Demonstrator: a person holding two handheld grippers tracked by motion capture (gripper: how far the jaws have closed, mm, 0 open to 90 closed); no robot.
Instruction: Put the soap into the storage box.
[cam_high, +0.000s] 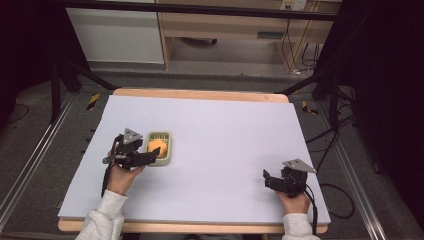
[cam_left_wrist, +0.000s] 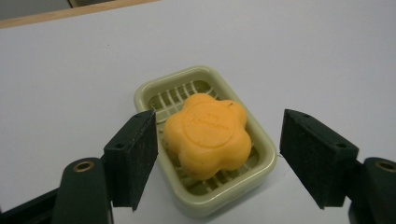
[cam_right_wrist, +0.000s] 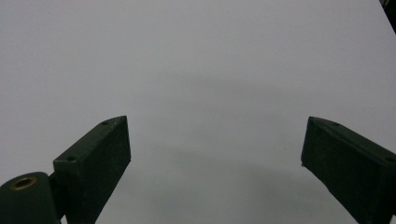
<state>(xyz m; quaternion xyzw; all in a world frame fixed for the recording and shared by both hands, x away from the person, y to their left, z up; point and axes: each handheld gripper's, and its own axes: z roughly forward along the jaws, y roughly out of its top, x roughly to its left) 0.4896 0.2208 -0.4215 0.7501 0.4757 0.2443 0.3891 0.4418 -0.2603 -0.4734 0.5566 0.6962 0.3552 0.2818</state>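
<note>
Soap (cam_left_wrist: 208, 135) between spread tongs (cam_left_wrist: 217, 156) — untouched

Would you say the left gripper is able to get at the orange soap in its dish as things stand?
Probably yes: the left gripper is open, its jaws on either side of the flower-shaped orange soap, which sits uncovered in the green soap dish.

One orange flower-shaped soap (cam_left_wrist: 207, 136), one green soap dish (cam_left_wrist: 152, 91), two grippers, seemingly one table (cam_high: 225, 125)

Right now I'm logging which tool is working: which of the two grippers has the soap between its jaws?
The left gripper: its open jaws flank the orange soap in the green dish. The right gripper faces bare table.
</note>
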